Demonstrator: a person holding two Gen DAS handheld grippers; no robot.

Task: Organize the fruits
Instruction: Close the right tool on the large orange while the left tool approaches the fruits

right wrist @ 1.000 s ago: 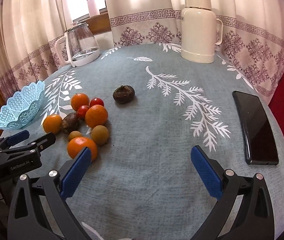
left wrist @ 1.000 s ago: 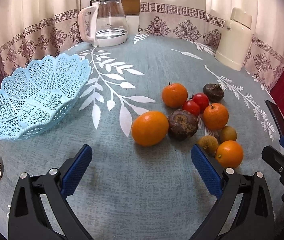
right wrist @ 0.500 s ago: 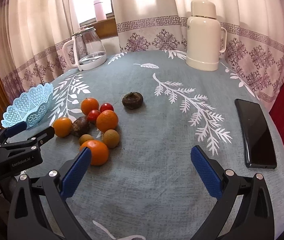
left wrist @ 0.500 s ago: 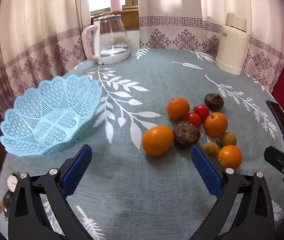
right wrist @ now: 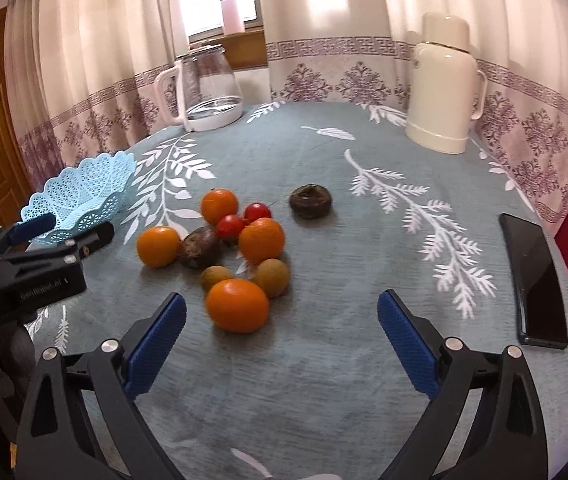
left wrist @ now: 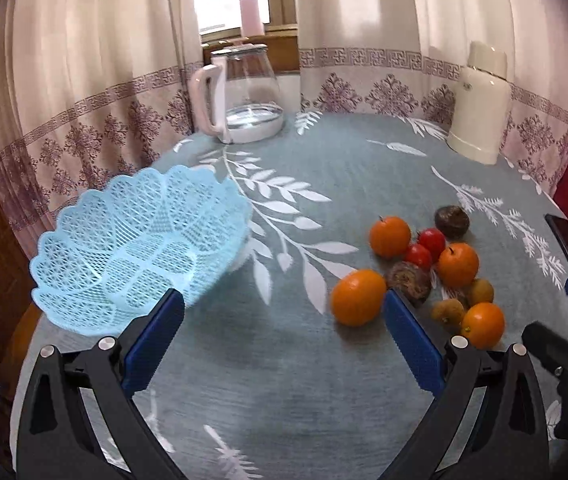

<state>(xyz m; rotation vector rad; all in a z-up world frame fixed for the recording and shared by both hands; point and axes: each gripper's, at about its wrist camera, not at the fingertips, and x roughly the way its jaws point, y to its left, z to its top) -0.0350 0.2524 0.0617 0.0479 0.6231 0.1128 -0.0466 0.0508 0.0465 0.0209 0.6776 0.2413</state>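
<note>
A cluster of fruit lies on the grey-blue tablecloth: several oranges, two small red tomatoes [right wrist: 239, 220], brown fruits and two small tan ones. The nearest orange [right wrist: 237, 305] sits just ahead of my right gripper [right wrist: 279, 340], which is open and holds nothing. One dark brown fruit [right wrist: 310, 201] lies apart behind the cluster. My left gripper [left wrist: 284, 340] is open too, with a large orange [left wrist: 358, 297] just inside its right finger's line. The empty light-blue lattice basket [left wrist: 139, 248] stands at the left, in front of the left finger. The left gripper also shows at the right wrist view's left edge [right wrist: 39, 248].
A glass kettle with a white handle [left wrist: 243, 96] and a cream thermos [right wrist: 442, 84] stand at the back of the round table. A black phone [right wrist: 534, 276] lies at the right edge. Curtains hang behind; a wooden door is at the left.
Both grippers have pulled back and risen, so the views widen. The left view has swung left, bringing the basket nearer its centre. Both stay open; no fruit has moved.
</note>
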